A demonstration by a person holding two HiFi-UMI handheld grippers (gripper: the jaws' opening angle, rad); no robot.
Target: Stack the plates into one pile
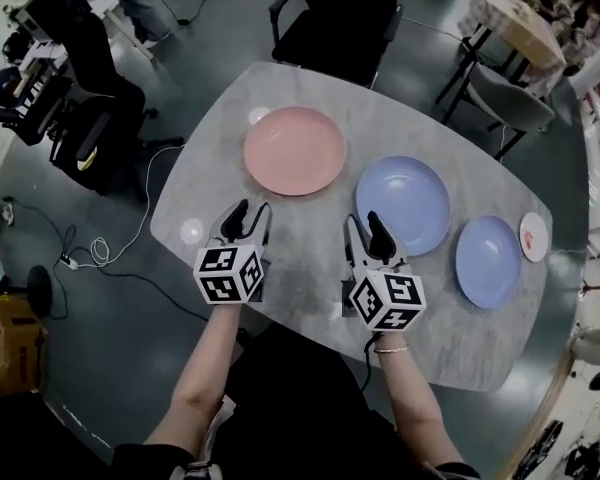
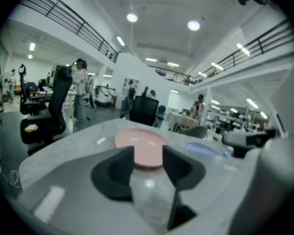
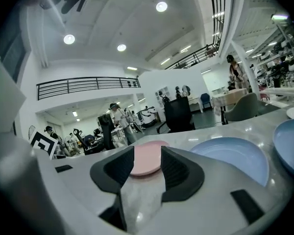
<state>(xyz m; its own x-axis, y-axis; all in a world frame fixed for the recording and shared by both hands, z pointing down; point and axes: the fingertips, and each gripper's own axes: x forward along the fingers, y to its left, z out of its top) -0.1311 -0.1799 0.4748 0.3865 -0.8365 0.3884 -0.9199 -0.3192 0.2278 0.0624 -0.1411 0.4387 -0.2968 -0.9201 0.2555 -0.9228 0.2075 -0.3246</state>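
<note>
Three plates lie apart on the grey oval table: a pink plate at the far middle, a large blue plate to its right, and a smaller blue plate further right. My left gripper hovers just short of the pink plate, open and empty. My right gripper is beside the large blue plate's near left rim, also open and empty. In the left gripper view the pink plate lies ahead between the jaws of the left gripper. The right gripper view shows the pink plate beyond the right gripper and the large blue plate to the right.
A small white dish with a red mark sits at the table's right edge. A black office chair stands at the far side, more chairs to the left, and cables lie on the floor.
</note>
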